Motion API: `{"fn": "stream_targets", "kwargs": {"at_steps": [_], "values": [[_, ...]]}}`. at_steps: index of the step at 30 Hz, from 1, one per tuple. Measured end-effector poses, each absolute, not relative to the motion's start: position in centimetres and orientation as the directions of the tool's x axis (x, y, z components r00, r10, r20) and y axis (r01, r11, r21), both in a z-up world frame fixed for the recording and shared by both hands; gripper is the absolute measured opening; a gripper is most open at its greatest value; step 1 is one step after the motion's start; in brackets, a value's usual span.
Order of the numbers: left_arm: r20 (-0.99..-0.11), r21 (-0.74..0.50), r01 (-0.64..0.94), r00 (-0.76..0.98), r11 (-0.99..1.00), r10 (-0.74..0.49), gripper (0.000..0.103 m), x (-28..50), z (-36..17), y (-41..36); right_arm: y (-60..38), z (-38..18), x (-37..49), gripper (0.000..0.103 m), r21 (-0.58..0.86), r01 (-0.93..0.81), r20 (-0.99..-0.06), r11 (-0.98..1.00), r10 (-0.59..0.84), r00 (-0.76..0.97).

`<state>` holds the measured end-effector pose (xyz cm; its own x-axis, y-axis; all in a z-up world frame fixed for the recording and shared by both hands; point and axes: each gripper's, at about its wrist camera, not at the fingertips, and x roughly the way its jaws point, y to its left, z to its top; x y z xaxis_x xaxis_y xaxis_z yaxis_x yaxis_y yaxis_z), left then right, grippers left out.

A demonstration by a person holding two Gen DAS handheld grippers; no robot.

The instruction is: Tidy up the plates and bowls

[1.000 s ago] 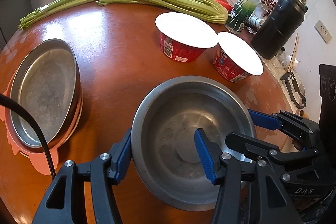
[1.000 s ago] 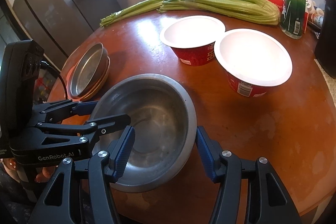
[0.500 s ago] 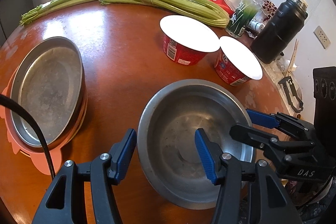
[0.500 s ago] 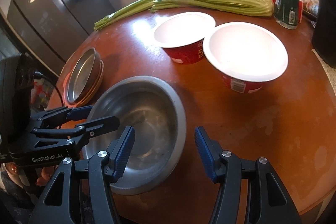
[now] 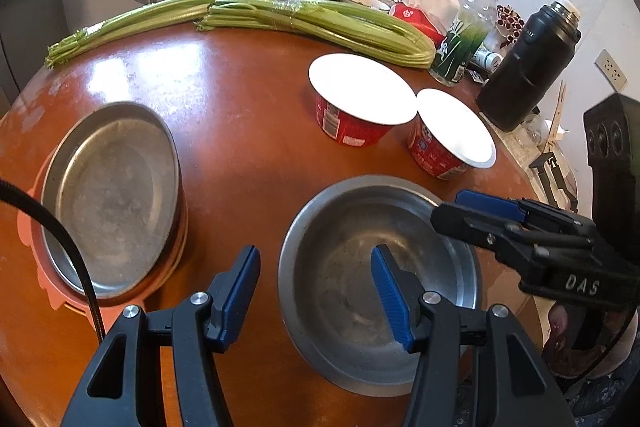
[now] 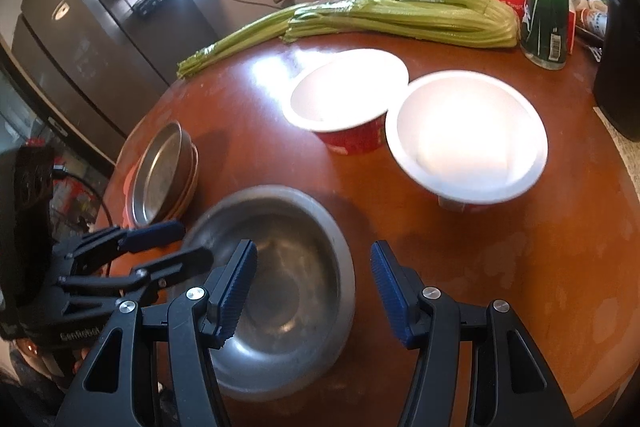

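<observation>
Both grippers, left (image 5: 316, 291) and right (image 6: 314, 287), hang open and empty over the steel bowl (image 5: 376, 267) at the table's (image 5: 240, 131) near edge, so I'd judge a rim grip comes next, then a carry toward the plates (image 5: 112, 195).

We see an empty steel bowl (image 5: 360, 267) upright at the desk's near edge; two empty white-lined red paper bowls (image 5: 360, 99), rims touching, toward the right edge; stacked metal plates (image 5: 112, 195) on an orange one at the left edge.
</observation>
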<state>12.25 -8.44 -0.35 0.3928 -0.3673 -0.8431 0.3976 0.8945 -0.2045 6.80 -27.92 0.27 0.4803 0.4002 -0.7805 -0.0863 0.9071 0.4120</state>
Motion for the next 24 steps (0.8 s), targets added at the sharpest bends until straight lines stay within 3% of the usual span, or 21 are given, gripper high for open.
{"fn": "stream_targets", "kwargs": {"at_steps": [24], "values": [[-0.825,-0.177,0.382,0.445,0.907,-0.349,0.057,18.9,1.5,-10.3,-30.2,-0.5,12.7,0.061,0.47,0.004,-0.763,0.883,0.404,0.504]]}}
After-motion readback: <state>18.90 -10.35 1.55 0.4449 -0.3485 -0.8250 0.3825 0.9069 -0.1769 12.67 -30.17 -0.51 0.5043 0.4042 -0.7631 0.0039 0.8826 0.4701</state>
